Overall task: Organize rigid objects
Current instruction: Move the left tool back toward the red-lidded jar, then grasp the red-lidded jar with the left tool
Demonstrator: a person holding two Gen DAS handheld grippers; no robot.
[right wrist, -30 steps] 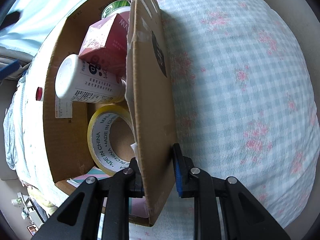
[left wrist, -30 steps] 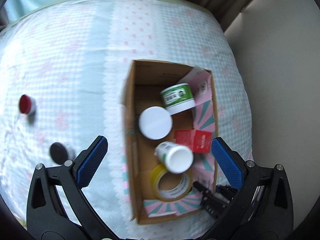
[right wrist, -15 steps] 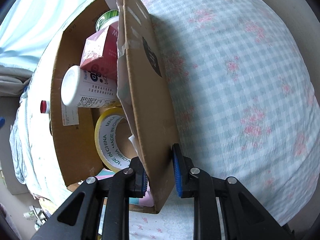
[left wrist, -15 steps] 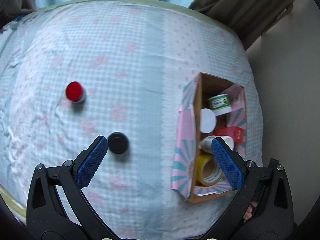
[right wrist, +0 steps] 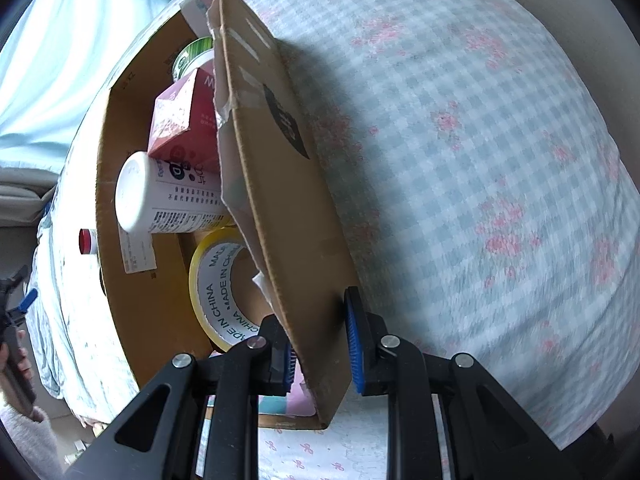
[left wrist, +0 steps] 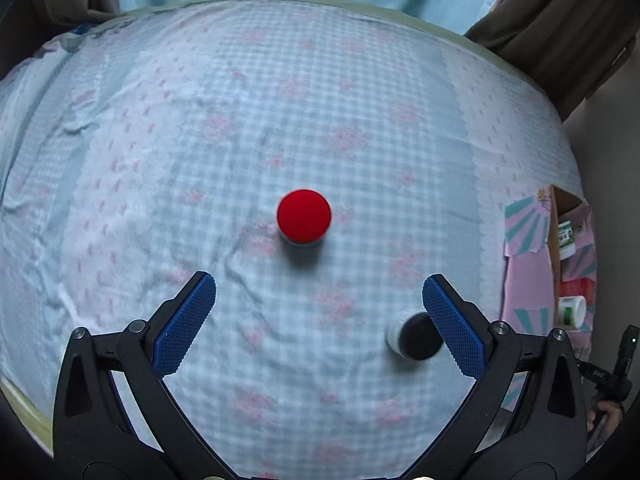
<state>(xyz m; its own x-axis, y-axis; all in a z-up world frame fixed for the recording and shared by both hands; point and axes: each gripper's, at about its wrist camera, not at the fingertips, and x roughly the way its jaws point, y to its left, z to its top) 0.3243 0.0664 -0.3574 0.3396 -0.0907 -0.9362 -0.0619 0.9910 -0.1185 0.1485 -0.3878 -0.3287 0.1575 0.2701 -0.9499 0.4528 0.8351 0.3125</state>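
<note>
Left gripper (left wrist: 319, 308): jaws stood wide apart and held nothing, hovering above the checked bedspread (left wrist: 200, 152).
Red-capped jar (left wrist: 304, 216): stood upright on the bedspread ahead of the left jaws, centred between them, with bare cloth all around it.
Black-capped jar (left wrist: 416, 336): stood just beside the inner face of the right-hand pad, partly overlapped by it in the left wrist view; contact could not be told.
Open room: a broad stretch of bedspread lay free from the left edge of the bed across to the red-capped jar.
Cardboard box (right wrist: 280, 184): sat at the right edge of the bed, near the drop-off.
Box contents: a white bottle (right wrist: 160, 196) lying on its side, a pink carton (right wrist: 180, 120), a green-labelled tub (right wrist: 192, 56) and a yellow tape roll (right wrist: 220, 288), packed close together.
Right gripper (right wrist: 320, 348): jaws were clamped on the box's near side wall, one pad inside, one outside.
</note>
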